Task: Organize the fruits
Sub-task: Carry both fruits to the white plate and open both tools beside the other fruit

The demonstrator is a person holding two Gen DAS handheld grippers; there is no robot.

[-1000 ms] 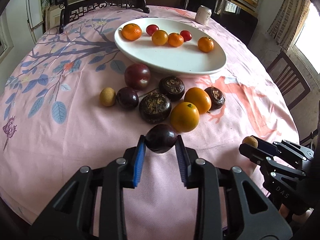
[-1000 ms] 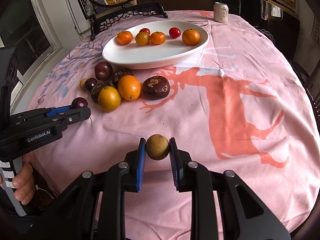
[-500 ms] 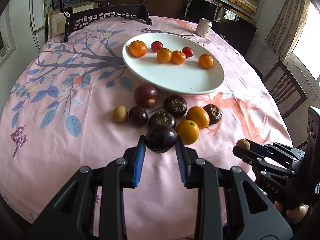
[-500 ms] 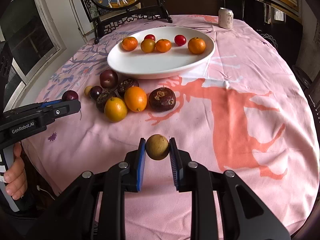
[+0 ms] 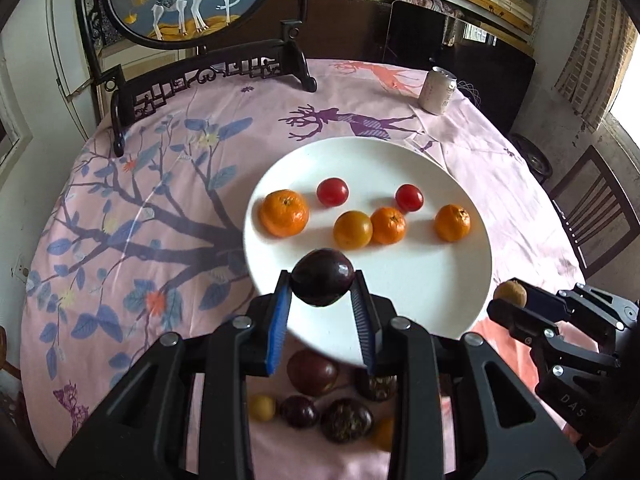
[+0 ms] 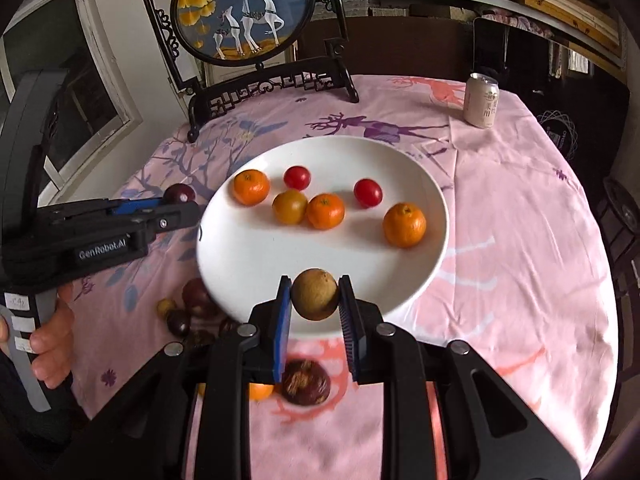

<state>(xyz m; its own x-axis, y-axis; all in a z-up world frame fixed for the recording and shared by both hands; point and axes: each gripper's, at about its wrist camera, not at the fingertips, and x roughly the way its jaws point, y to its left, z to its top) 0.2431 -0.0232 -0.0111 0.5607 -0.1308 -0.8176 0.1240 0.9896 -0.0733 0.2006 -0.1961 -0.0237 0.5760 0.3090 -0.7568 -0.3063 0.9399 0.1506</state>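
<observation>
L gripper point(image 5: 322, 292) pinches a dark purple plum point(image 5: 322, 282) btwn its blue pads, held in the air above the near rim of the white plate point(image 5: 420, 280). R gripper point(image 6: 314, 300) clamps a small tan-brown fruit point(image 6: 314, 294) the same way, also over the plate's near edge; in the left wrist view it sits just off the plate's right side.

On the plate: 3 mandarins, incl. the biggest point(image 5: 284, 213) at left, one yellow-orange fruit point(image 5: 353, 229) touching the middle mandarin, and 2 red cherry tomatoes point(image 5: 332, 191) behind them.

Below the grippers, on the pink tablecloth point(image 5: 120, 208), the loose pile: purple plums, wrinkled dark fruits point(image 6: 306, 382), a small yellow one point(image 5: 262, 407), bits of orange ones, partly hidden by the fingers and blurred.

Far side of the table: a drink can point(image 6: 482, 100) at right, a round deer screen point(image 6: 244, 8) on a dark carved stand at left-centre.
</observation>
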